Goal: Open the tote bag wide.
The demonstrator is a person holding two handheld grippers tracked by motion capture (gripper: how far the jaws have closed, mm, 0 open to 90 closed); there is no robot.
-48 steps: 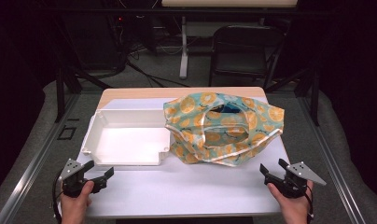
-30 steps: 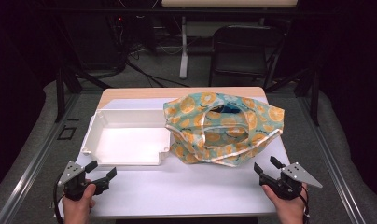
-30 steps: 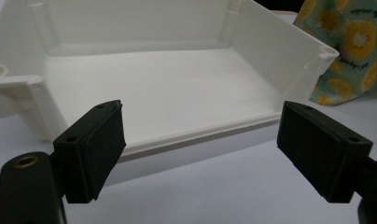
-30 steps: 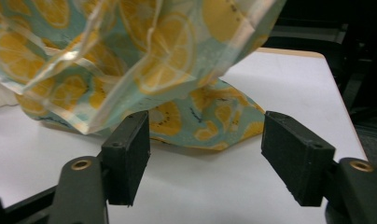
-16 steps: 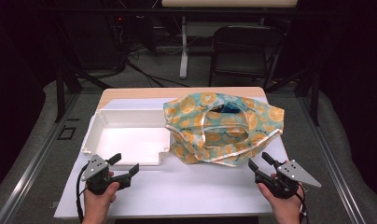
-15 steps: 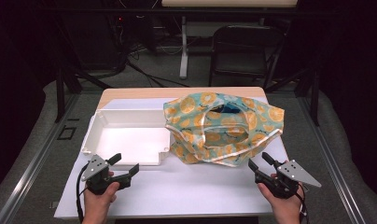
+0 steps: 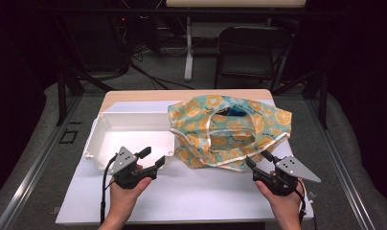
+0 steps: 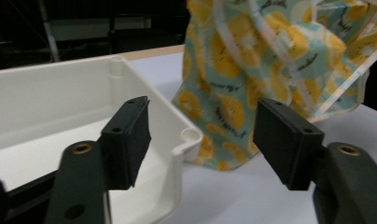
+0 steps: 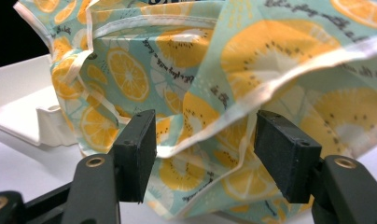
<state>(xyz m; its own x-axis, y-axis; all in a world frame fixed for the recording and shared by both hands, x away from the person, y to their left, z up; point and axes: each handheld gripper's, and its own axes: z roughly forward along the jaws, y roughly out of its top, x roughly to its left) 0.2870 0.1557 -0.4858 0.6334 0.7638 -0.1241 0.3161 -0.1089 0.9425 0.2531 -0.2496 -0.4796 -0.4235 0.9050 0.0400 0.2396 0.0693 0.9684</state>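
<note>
**High view: two grippers come close to a fruit-print bag**

A soft bag (image 7: 230,132) with orange slices printed on blue-green cloth lies on the far right part of the white table (image 7: 196,196). It is crumpled, and its mouth faces up. Something dark blue (image 7: 237,112) peeks out of the top. White trim runs along its edges.

The right gripper (image 7: 257,164) sits just in front of the bag's near right corner. In the right gripper view its jaws stand apart, with a fold of the bag's white-trimmed edge (image 9: 210,126) lying beyond the gap. The pads do not press on the cloth. These jaws have just been opening a bit wider.

The left gripper (image 7: 152,158) sits at the near right corner of a white tray (image 7: 98,139), which is just left of the bag and touches it. In the left gripper view the tray's rounded corner (image 8: 189,137) shows between the jaws, farther off. The jaws stand apart with nothing in them, and they have just been closing a bit.

A black chair (image 7: 249,48) stands on the floor behind the table.
</note>
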